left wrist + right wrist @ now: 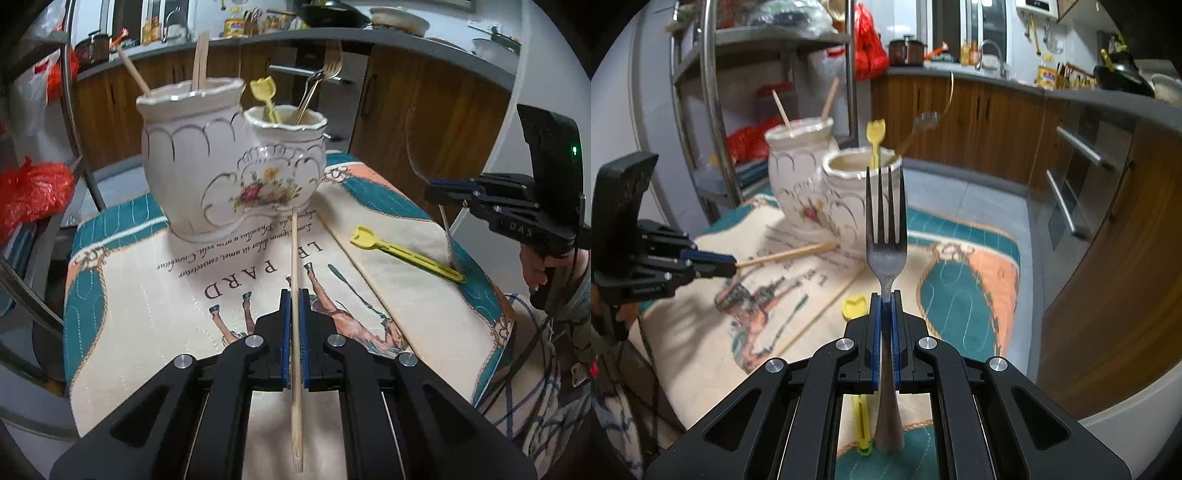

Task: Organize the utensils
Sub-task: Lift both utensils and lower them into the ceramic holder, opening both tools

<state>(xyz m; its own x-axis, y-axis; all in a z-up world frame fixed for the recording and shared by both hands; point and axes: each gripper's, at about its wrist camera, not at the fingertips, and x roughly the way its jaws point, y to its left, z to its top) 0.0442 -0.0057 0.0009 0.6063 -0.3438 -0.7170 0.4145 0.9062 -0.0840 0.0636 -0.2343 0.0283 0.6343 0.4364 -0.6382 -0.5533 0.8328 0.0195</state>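
Both hand-held grippers grip: left (294,295) clamps a chopstick (294,258), right (885,299) a fork (886,229).

Each black plastic handheld two-finger gripper, the left (294,295) and the right (885,297), has angular linkage arms with long cut-out slots, round silver pivot screws and blue ribbed pads lining the inner faces of its narrow fingers (284,332). Seen from the side, the right tool carries raised "DAS" lettering on its body, a tall black housing with a small green light, and thin dark cables trailing below. The person's sleeve (576,306) at the pistol-style handle is grey-green.
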